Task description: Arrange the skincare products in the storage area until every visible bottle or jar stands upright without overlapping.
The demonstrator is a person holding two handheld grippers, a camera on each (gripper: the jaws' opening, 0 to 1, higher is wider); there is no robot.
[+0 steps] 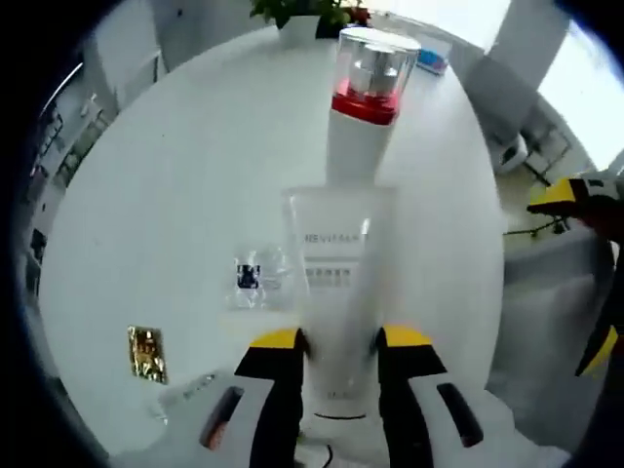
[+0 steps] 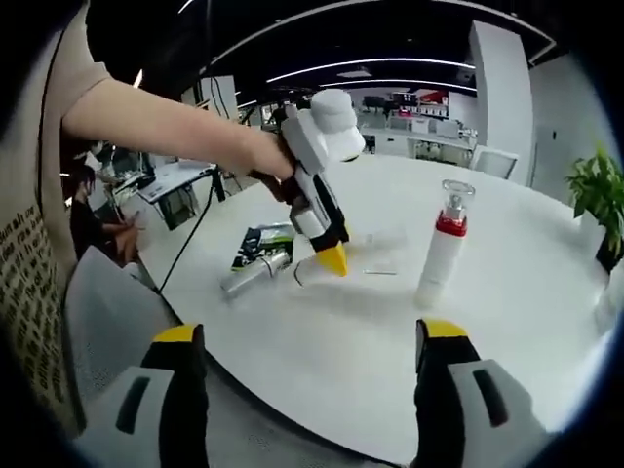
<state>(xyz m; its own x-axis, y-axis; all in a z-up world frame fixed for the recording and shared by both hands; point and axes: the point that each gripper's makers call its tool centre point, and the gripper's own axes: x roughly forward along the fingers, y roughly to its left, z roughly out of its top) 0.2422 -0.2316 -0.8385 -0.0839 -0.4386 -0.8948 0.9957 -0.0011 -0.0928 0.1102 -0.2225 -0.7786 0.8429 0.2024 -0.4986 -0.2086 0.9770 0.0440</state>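
Left gripper view: left gripper [image 1: 340, 349] jaws clamp white tube [image 1: 340, 292] lying on round white table [image 1: 175, 185]; beyond it, red-collared pump bottle [image 1: 366, 107] upright. Right gripper view: right gripper [image 2: 310, 363] jaws spread wide, holding nothing, near table edge.

White bottle [image 1: 357, 146], red collar; yellow-tipped left tool [image 1: 339, 343].
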